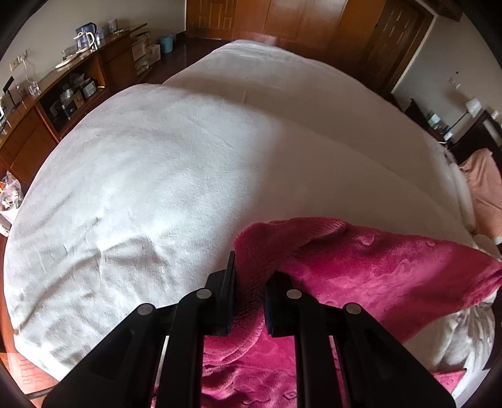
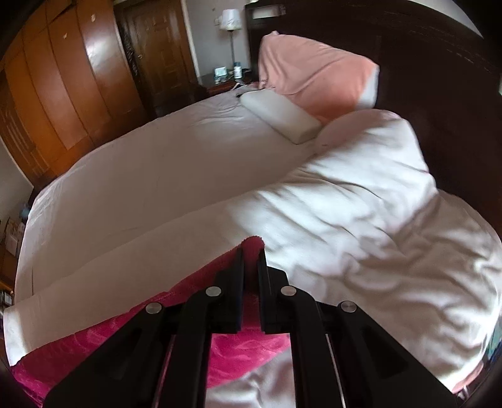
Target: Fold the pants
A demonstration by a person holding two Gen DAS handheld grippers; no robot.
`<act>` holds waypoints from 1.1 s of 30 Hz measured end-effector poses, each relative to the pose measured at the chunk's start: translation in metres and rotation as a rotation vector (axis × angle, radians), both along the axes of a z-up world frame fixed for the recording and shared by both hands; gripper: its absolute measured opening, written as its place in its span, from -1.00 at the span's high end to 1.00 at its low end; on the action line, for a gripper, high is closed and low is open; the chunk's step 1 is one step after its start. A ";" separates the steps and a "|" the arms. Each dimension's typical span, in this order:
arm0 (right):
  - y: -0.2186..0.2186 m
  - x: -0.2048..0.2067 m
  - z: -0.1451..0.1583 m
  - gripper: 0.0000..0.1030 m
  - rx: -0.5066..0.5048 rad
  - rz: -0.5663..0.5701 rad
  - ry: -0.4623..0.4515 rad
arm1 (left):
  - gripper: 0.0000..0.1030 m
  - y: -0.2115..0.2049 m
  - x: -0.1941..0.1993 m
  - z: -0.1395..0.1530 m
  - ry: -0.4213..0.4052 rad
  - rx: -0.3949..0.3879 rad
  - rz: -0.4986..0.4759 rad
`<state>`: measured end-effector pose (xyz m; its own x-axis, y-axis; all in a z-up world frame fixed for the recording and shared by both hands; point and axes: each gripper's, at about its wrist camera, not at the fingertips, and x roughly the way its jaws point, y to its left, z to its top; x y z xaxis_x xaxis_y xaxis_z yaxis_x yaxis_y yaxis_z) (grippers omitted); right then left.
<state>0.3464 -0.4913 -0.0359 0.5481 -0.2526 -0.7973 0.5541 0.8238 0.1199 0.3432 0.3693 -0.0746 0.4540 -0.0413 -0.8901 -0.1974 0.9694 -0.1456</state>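
Item: magenta fleece pants [image 1: 360, 273], on near edge of white bed [image 1: 150, 175], fabric lifted w/ a taut span btwn both grips. Left hand-held gripper [image 1: 249, 282]: pressed together, pinching a bunched pants edge. Right hand-held gripper [image 2: 251, 266]: pressed together, pinching another pants edge. Far side: pink pillow [image 2: 313, 72], white pillow [image 2: 279, 116], rumpled duvet [image 2: 360, 201], wood wardrobe [image 2: 62, 81], lamp [image 2: 230, 22].

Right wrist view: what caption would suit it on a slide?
Right gripper clamps an edge of magenta fleece pants over a white-sheeted bed.
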 end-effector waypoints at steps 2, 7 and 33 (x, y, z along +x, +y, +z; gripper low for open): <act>-0.002 -0.028 0.002 0.87 0.008 -0.035 -0.004 | 0.74 0.003 -0.015 0.006 -0.021 -0.020 -0.015; -0.003 -0.116 -0.002 0.87 0.047 -0.136 -0.002 | 0.74 0.007 -0.056 0.016 -0.056 -0.049 -0.069; 0.027 -0.355 -0.138 0.85 0.219 -0.325 0.193 | 0.69 -0.001 -0.231 -0.067 0.185 0.194 -0.187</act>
<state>-0.0088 -0.4643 -0.1743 0.3035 -0.2008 -0.9314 0.8098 0.5695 0.1411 0.1117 0.3685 -0.1416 0.2840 0.0701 -0.9563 -0.0194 0.9975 0.0673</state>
